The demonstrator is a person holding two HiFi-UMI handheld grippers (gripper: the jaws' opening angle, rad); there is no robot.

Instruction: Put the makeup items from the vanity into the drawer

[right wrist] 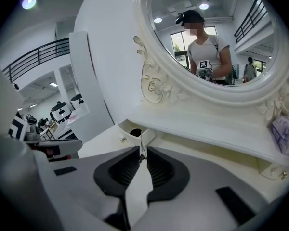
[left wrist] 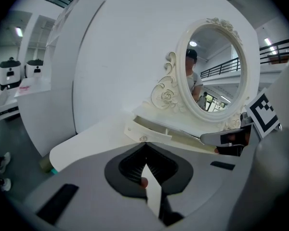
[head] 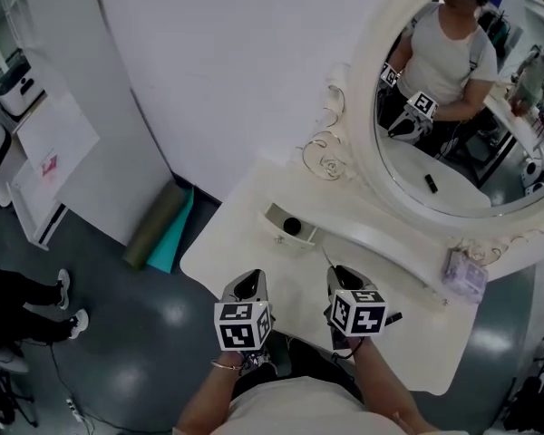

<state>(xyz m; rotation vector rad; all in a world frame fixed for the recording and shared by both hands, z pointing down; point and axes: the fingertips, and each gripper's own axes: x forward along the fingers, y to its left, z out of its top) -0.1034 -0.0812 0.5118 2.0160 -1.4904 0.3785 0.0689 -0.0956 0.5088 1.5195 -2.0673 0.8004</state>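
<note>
Although my left gripper (left wrist: 145, 147) and right gripper (right wrist: 142, 154) both have fingers pressed together on nothing, the drawer (head: 274, 216) just ahead of them stands open with a dark round item (head: 292, 227) inside (a start, I judge). Left to move: a lilac packet (head: 462, 276) well right of my right fingers, and seemingly a small black stick (head: 393, 317) just beside them.

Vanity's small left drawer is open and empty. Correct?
Open, yes; empty, no. The drawer holds a dark round item, seen in the head view.
</note>
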